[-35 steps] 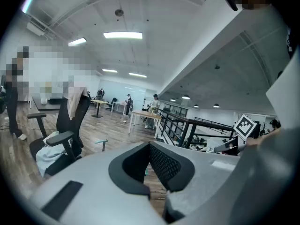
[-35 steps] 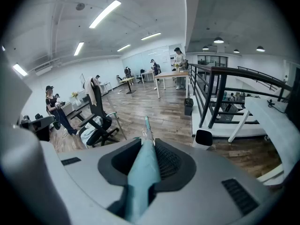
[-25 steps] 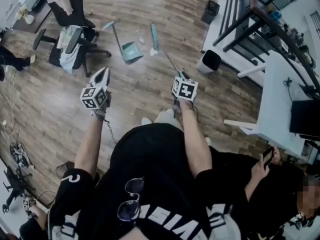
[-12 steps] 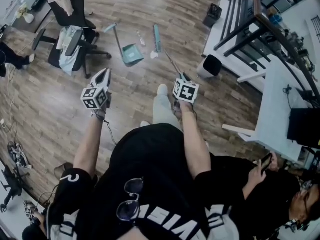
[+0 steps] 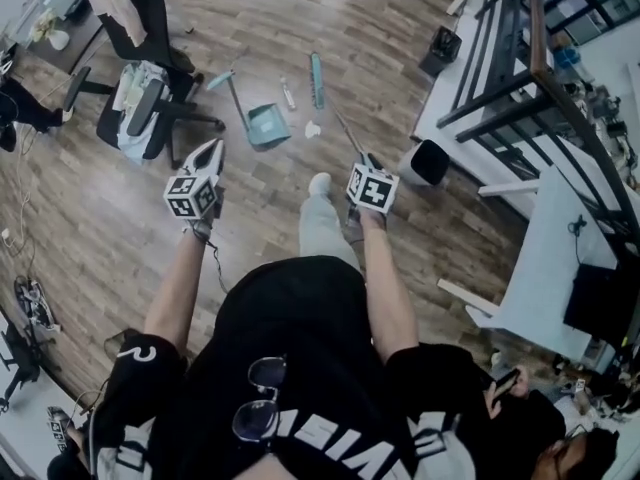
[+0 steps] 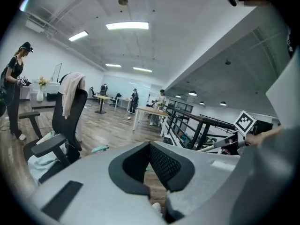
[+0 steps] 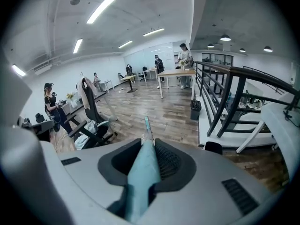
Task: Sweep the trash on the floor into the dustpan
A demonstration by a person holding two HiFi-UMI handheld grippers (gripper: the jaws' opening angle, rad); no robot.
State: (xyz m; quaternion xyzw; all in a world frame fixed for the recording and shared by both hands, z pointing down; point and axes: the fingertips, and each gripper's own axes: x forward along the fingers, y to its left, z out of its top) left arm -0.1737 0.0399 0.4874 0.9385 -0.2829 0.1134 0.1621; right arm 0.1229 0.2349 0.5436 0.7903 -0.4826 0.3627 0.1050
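Office chair, railing, perhaps a bin

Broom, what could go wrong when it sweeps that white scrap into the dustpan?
The dustpan sits unheld on the floor. The left gripper is open and away from it, so a push from the broom might slide it. The right gripper holds the long handle near its end, so a stroke may wobble and flick the white scrap toward the office chair.

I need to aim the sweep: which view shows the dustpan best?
The head view: the whole teal dustpan shows, on the floor. The left gripper view shows only a teal bit, likely its handle; the right gripper view doesn't clearly show it.
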